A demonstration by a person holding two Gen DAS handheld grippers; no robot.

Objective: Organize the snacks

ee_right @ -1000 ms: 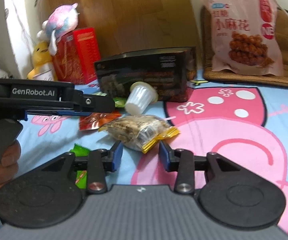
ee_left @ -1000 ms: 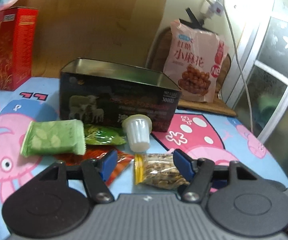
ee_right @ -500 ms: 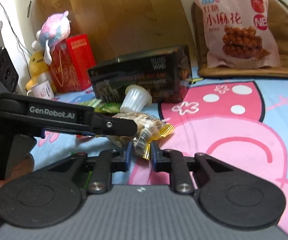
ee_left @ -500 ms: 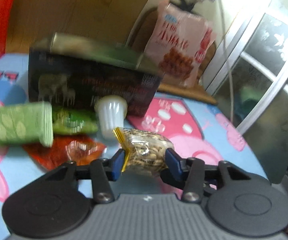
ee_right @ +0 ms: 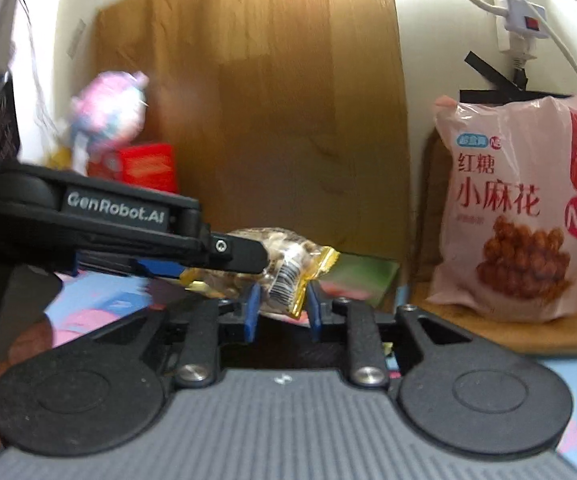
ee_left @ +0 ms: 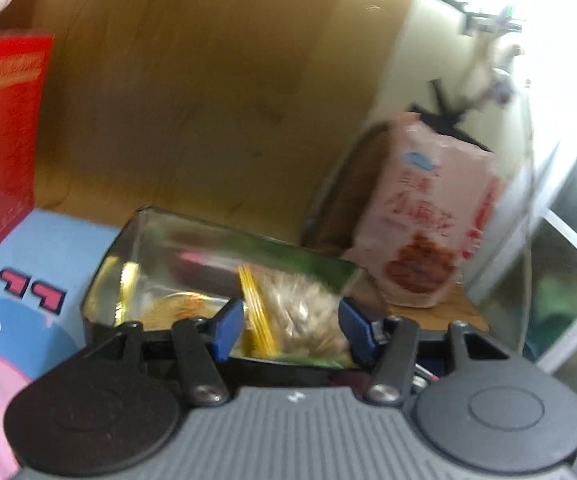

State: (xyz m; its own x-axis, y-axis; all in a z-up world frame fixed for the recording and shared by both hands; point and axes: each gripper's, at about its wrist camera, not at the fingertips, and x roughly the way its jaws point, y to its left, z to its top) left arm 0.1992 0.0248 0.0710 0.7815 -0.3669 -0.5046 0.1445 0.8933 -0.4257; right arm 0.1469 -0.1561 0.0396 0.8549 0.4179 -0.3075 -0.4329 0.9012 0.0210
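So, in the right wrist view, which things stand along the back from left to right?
Plush toy → red box → wooden board → pink snack bag.

Cartoon-print tablecloth (ee_left: 48, 248) carries an open tin box (ee_left: 128, 248). Red carton (ee_left: 4, 140) stands left of the tin, further back. Wooden board (ee_right: 528, 336) right of the tin, pink snack bag (ee_right: 520, 216) upright on it.
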